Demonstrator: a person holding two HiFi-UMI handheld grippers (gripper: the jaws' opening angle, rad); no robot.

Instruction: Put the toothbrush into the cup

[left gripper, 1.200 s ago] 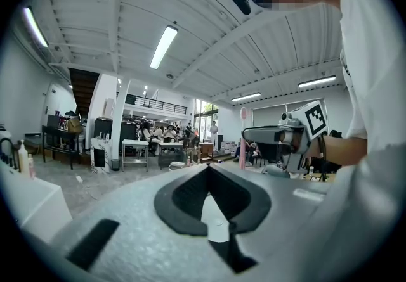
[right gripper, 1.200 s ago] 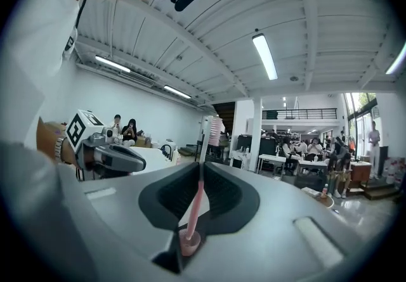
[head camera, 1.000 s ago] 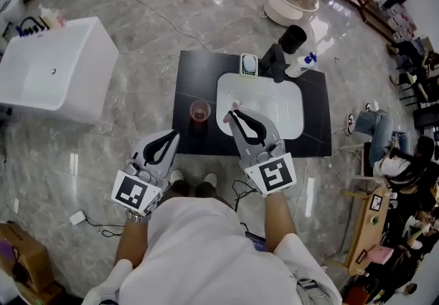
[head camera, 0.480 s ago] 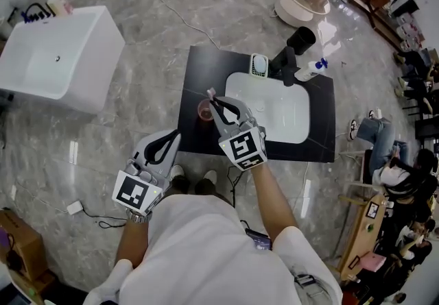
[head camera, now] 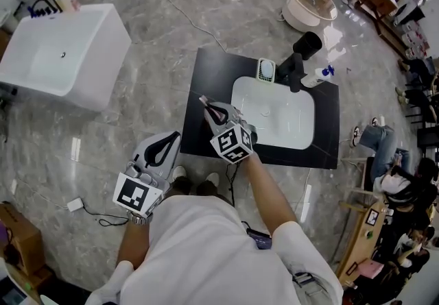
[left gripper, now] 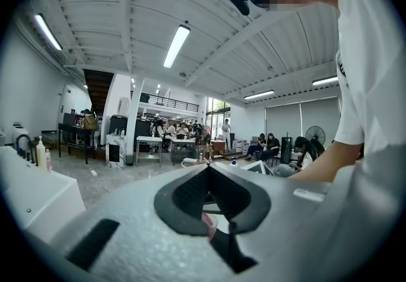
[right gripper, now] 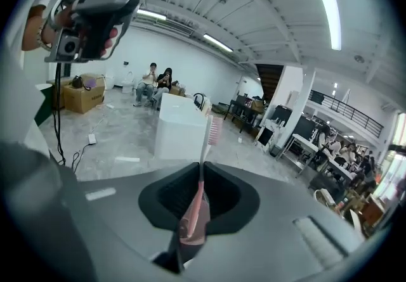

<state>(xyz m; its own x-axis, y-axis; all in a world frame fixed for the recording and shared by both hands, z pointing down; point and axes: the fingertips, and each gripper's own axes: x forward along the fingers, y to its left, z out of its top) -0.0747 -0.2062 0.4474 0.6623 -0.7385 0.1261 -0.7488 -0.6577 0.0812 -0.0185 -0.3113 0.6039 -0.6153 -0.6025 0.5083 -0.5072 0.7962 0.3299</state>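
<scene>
Right gripper view: the right gripper point(right gripper: 200, 165) has its jaws clamped on a pink toothbrush point(right gripper: 195, 210), bristles up; head view shows it over the black surface point(head camera: 206, 77), beside the white sink point(head camera: 274, 122). The left gripper point(left gripper: 207, 165) has its jaws together, empty.

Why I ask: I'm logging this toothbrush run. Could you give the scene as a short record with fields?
right gripper: shut on the pink toothbrush, bristle end sticking out past the jaws
left gripper: shut, nothing between its jaws, held near the person's body, off the counter
right gripper position: over the left part of the black countertop, beside the white basin
cup: not clearly visible in the head view
task state: toothbrush in the gripper, not yet released
</scene>
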